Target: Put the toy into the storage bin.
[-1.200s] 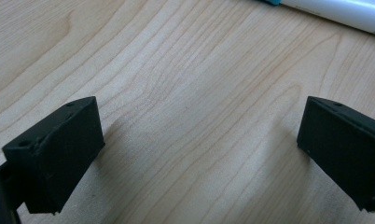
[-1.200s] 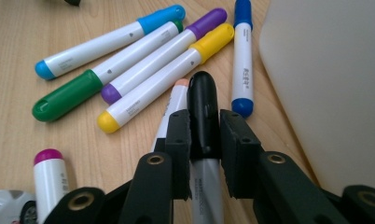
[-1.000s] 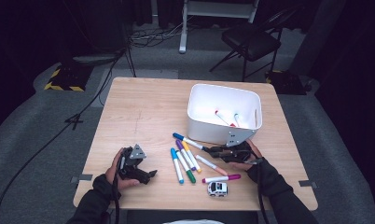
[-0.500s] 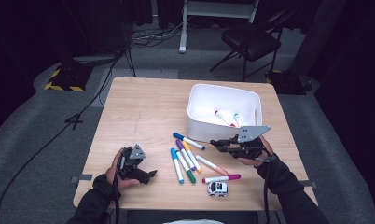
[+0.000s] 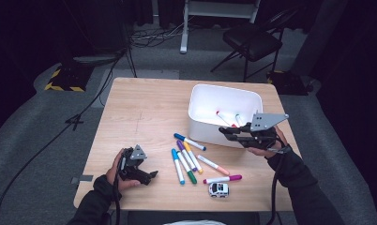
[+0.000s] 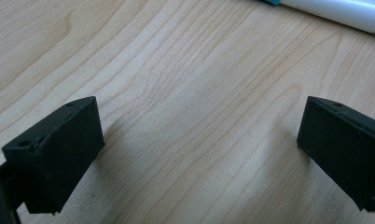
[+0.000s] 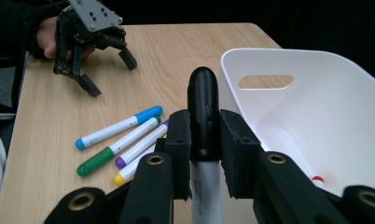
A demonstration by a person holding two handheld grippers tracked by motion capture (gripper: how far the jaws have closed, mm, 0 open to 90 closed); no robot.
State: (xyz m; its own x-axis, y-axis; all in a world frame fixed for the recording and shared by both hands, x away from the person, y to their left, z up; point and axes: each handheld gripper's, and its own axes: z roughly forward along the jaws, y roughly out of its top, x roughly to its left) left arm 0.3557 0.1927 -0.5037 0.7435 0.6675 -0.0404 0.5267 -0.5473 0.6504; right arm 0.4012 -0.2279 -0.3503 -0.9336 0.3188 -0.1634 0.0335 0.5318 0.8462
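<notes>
Resting my left claw (image 5: 147,176) spread empty on the worktop (image 5: 144,108), I count seven markers (image 5: 190,157) left loose; my right claw (image 7: 202,140) clenches a black-capped marker (image 7: 203,100) beside the white bin (image 5: 224,99), two already inside.

The right gripper (image 5: 222,132) is held up off the table (image 5: 144,108), level with the near rim of the white bin (image 5: 224,101), its jaws pointing leftward in the high view and clamped tight on a black-capped marker (image 7: 203,112). The right hand (image 5: 266,140) grips it from behind, forearm coming in from the table's near right corner. The left gripper (image 5: 149,176) rests low near the table's near left edge, jaws spread wide with nothing between them, cradled in the left hand (image 5: 118,171).
</notes>
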